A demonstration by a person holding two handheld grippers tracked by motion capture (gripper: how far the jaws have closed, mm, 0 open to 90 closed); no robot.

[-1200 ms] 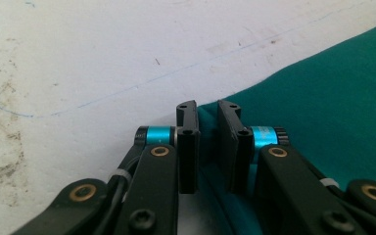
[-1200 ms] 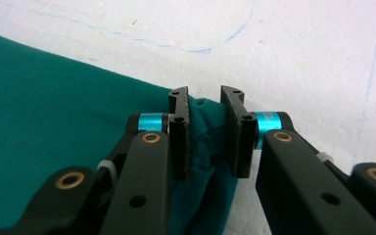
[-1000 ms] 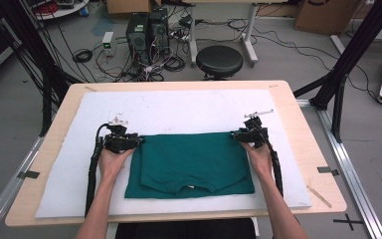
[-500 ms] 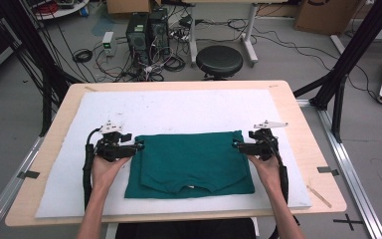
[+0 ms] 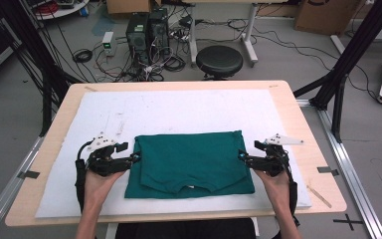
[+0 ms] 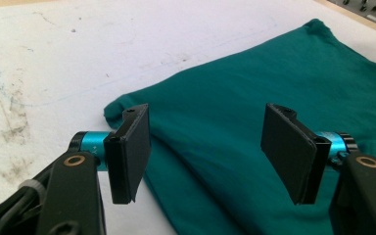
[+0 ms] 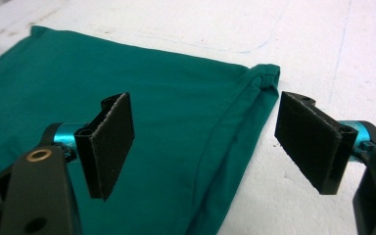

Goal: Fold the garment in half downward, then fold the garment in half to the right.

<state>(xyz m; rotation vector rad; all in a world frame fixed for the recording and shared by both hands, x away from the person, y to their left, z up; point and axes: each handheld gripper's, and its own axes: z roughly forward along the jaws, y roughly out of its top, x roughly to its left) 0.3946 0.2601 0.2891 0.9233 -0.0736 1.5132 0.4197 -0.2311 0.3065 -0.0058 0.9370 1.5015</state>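
Observation:
A dark green T-shirt (image 5: 189, 159) lies folded flat on the white mat (image 5: 179, 107), collar toward the near edge. My left gripper (image 5: 134, 158) sits low at the shirt's left edge, pointing inward. Its jaws have just been opening and stand wide apart over the folded edge (image 6: 208, 147), pads clear of the cloth (image 6: 254, 88). My right gripper (image 5: 242, 155) mirrors it at the right edge. Its jaws have also just been opening and now straddle the doubled hem (image 7: 203, 132) without pressing on the shirt (image 7: 166, 98).
The mat covers most of a wooden table (image 5: 288, 99). Behind the table are a black stool (image 5: 219, 59), computer towers (image 5: 146, 27) and loose cables on the floor. Black frame posts (image 5: 343, 64) stand at the right.
Both grippers have let go of the shirt's far corners, opened their jaws, and come down and back toward the person along the shirt's side edges. The shirt lies still.

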